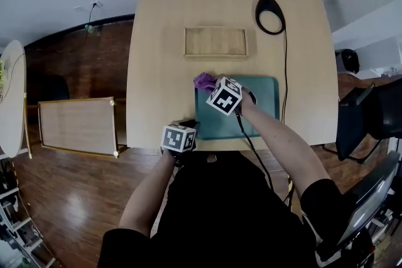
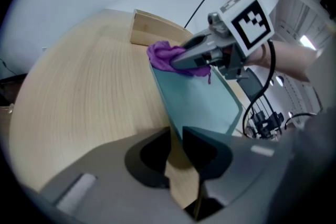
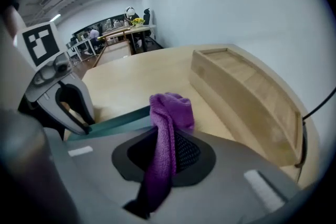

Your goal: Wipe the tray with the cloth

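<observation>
Right gripper clamps cloth, tray mostly hidden

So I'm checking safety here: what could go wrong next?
The purple cloth is a bunched wad in the fingers of the right gripper, so they may scrape the teal tray. The teal tray sits at the near edge of the table, pinned only by the left gripper on its rim; a hard stroke might shift it. The lamp cable runs beside its right side and could snag.
</observation>
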Tool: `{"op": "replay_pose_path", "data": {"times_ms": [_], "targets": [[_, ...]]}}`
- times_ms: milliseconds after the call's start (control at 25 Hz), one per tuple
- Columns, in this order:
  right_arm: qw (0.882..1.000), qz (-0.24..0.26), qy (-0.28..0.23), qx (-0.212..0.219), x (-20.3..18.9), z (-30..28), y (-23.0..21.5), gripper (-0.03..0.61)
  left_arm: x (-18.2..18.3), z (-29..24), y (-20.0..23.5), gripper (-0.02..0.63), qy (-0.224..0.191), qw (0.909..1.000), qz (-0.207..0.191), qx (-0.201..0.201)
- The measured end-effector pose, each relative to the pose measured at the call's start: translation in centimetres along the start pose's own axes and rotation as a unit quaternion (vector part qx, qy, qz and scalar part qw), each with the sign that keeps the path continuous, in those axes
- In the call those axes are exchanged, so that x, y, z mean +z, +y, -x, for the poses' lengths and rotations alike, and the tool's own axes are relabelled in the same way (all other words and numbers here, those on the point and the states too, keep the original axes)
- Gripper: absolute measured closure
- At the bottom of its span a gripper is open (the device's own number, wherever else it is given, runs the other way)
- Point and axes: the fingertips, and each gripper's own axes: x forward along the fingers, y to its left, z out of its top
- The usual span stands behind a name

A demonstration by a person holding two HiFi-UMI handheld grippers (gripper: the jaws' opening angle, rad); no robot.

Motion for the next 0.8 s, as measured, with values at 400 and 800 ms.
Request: {"op": "replay_pose_path", "data": {"times_ms": [400, 800], "targets": [[0.989, 0.082, 0.032, 0.12, -5.3, 2.4, 13.7, 0.531, -0.3, -0.1, 0.2, 0.517, 0.002, 1.0, 0.005, 0.007], [0.977, 0.044, 0.026, 0.206, -7.6, 5.1, 18.7, 0.531, -0.1, -0.2, 0.6, 0.517, -0.009, 0.9996, 0.014, 0.021]]}}
